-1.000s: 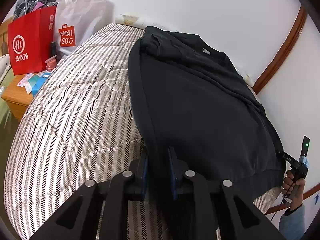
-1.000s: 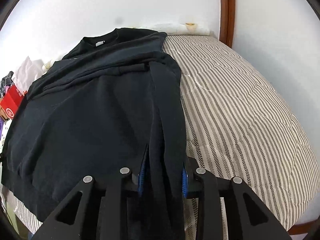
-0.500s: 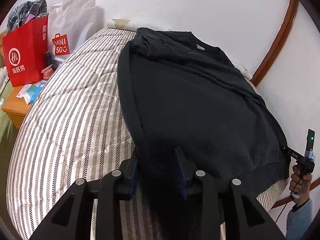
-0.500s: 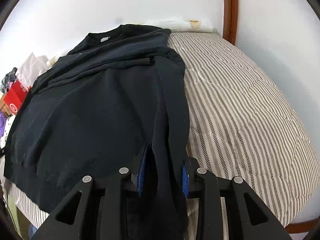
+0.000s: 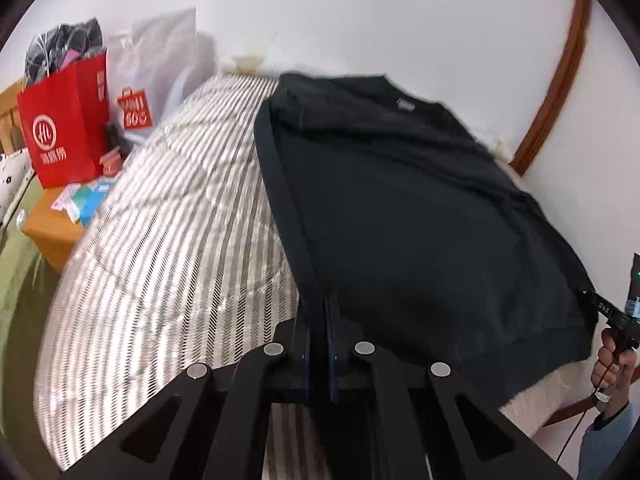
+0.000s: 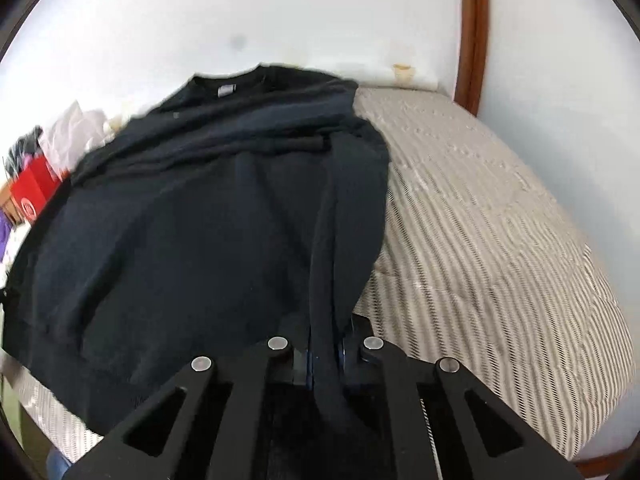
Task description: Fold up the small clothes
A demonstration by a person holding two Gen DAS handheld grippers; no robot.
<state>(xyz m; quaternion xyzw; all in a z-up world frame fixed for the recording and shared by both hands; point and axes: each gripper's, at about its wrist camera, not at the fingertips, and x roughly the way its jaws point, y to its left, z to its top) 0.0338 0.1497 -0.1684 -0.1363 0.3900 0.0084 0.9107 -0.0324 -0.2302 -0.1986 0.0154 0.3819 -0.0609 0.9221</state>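
Note:
A black sweatshirt [image 5: 420,208] lies flat on the striped mattress [image 5: 172,240], collar toward the far wall. My left gripper [image 5: 319,344] is shut on the sweatshirt's bottom hem at its left corner. In the right wrist view the same sweatshirt [image 6: 180,224] fills the left half, and my right gripper [image 6: 325,350] is shut on a bunched fold of its right bottom edge, lifting it slightly. The other gripper and the hand holding it [image 5: 618,344] show at the right edge of the left wrist view.
A red paper bag [image 5: 60,132] and a white shopping bag [image 5: 156,72] stand on a wooden nightstand [image 5: 48,228] left of the bed. White walls and a brown wooden trim [image 6: 474,32] border the mattress [image 6: 500,240] at the far right corner.
Both grippers have closed tighter onto the sweatshirt's bottom edge and lifted it a little. The views have shifted and blurred with the motion.

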